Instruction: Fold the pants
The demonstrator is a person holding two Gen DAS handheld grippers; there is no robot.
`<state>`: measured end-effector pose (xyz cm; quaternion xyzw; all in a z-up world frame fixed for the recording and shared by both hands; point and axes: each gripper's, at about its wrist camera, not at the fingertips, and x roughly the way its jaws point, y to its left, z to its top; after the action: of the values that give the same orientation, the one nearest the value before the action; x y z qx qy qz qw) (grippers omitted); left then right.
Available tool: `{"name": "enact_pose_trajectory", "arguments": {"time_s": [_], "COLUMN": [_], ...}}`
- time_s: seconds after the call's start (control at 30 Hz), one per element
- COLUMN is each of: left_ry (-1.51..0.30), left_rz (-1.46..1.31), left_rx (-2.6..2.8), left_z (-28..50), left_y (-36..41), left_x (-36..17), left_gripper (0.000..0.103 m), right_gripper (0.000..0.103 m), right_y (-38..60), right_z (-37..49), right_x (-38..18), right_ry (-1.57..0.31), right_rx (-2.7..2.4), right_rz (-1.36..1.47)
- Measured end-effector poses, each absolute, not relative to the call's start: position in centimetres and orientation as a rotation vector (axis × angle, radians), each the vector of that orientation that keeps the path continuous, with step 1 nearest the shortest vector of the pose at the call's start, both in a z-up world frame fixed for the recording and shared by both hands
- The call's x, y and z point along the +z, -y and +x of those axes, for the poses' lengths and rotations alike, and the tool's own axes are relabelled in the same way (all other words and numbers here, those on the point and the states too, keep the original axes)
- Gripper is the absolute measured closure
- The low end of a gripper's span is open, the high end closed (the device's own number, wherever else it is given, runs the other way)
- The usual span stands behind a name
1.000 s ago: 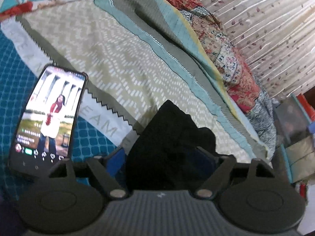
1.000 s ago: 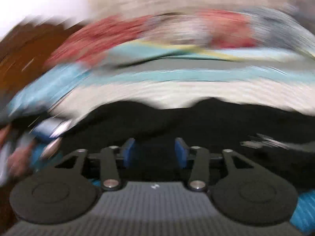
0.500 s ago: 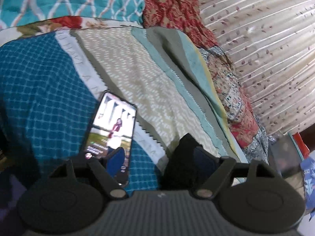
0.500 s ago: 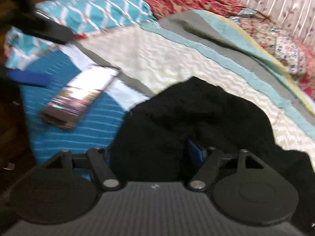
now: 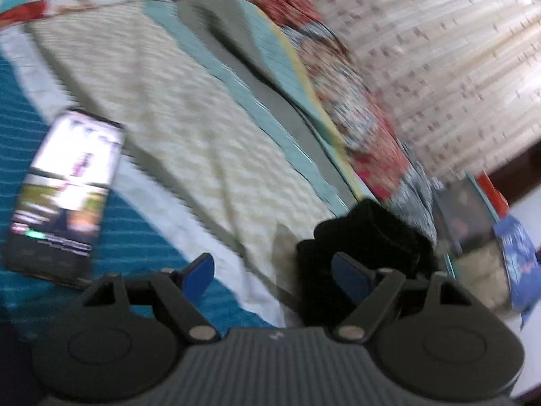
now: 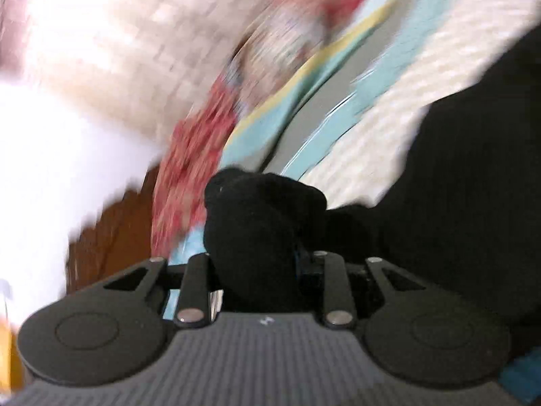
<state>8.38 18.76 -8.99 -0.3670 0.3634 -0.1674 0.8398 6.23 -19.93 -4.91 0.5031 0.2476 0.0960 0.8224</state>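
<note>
1. Left gripper (image 5: 275, 272): blue-padded fingers spread wide, nothing pressed between the pads. The left pad hangs over the teal part of the bedspread; the right pad sits against the edge of the black fabric.
2. Black knitted pants (image 5: 368, 237): in the left view, a bunched dark mound on the patchwork bedspread (image 5: 203, 128), at the right finger and near the bed's right edge.
3. Right gripper (image 6: 253, 257): jaws have just been closing, and a thick wad of the black pants (image 6: 257, 230) now fills the gap, clamped between the fingers. The pads are mostly buried in cloth.
4. In the right view, more of the pants spreads as a large dark mass on the right side, over the cream zigzag panel.
5. Lit smartphone (image 5: 67, 186) lies flat on the teal section, screen up, well apart from the pants.
6. Both views are motion-blurred; the right one is strongly tilted.
7. Pale striped curtain (image 5: 439, 50) hangs behind the bed.
</note>
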Motion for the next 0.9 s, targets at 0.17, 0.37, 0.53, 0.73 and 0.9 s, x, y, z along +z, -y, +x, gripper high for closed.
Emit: {"name": "enact_pose_trajectory", "arguments": {"time_s": [0.17,0.37,0.53,0.73,0.9], "left_ry": [-0.818,-0.878,-0.933,-0.999,-1.053], "left_rz": [-0.691,-0.535,-0.446,-0.320,-0.315], "left_rx": [-0.454,-0.536,-0.548,-0.519,-0.494], "left_z": [9.8,10.6,10.2,10.0,10.5], "left_y": [-12.8,-5.3,-1.4,1.6,1.8], "left_x": [-8.5,-8.8,-9.9,-11.6,-12.1], "left_gripper": [0.024,0.025,0.026,0.028,0.028], "right_gripper": [0.058,0.045,0.044,0.061,0.058], "right_y": [23.3,21.1,22.0,23.3,25.1], "right_z": [0.2,-4.7,-4.7,0.1,0.0], "right_x": [-7.7,-6.8,-5.0,-8.1,-10.2], "right_ry": [-0.563,-0.583,-0.460,-0.533,-0.647], "right_rx": [-0.057,-0.093,-0.130,-0.026,-0.065], "right_rz": [1.001,0.589,0.407,0.450,0.490]}}
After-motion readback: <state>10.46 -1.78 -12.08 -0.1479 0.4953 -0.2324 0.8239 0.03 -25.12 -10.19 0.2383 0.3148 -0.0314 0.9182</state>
